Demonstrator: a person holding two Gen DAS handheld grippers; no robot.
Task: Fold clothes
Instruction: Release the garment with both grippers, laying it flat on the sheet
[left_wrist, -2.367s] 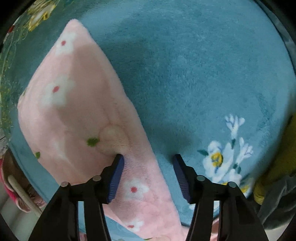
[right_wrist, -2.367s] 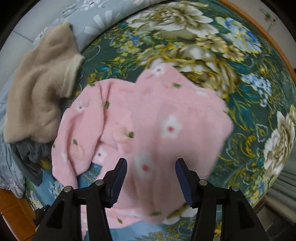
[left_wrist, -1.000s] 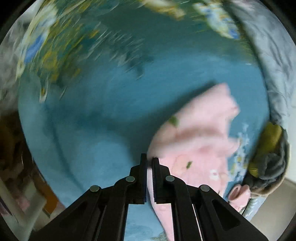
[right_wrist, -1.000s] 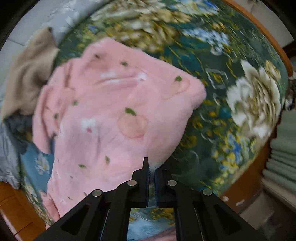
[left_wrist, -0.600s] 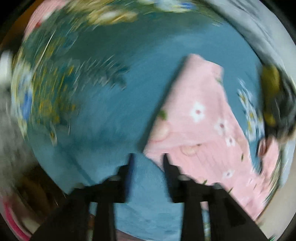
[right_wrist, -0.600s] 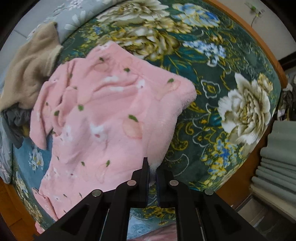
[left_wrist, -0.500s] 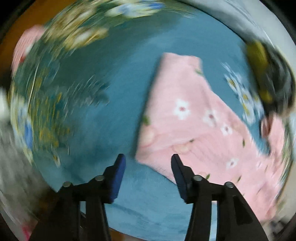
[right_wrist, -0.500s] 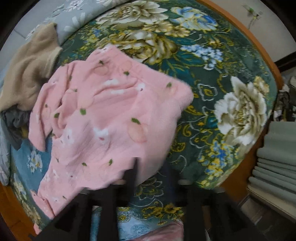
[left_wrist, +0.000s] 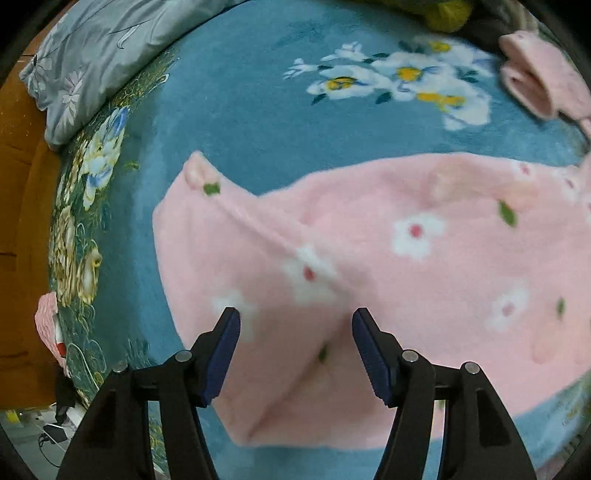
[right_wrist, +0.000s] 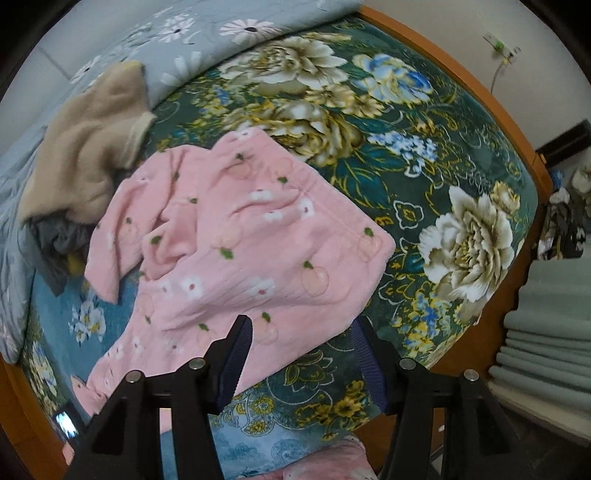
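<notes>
You're hovering both grippers empty over the pink fleece garment (right_wrist: 236, 254): left gripper (left_wrist: 295, 354) closing, right gripper (right_wrist: 301, 354) half-open, probably eyeing the five-o'clock hem.

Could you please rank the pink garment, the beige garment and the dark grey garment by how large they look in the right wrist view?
1. pink garment, spread widest over the blanket.
2. beige garment, clearly smaller; it lies farther from the camera, so its true size is unsure.
3. dark grey garment, mostly hidden under the beige one.
</notes>
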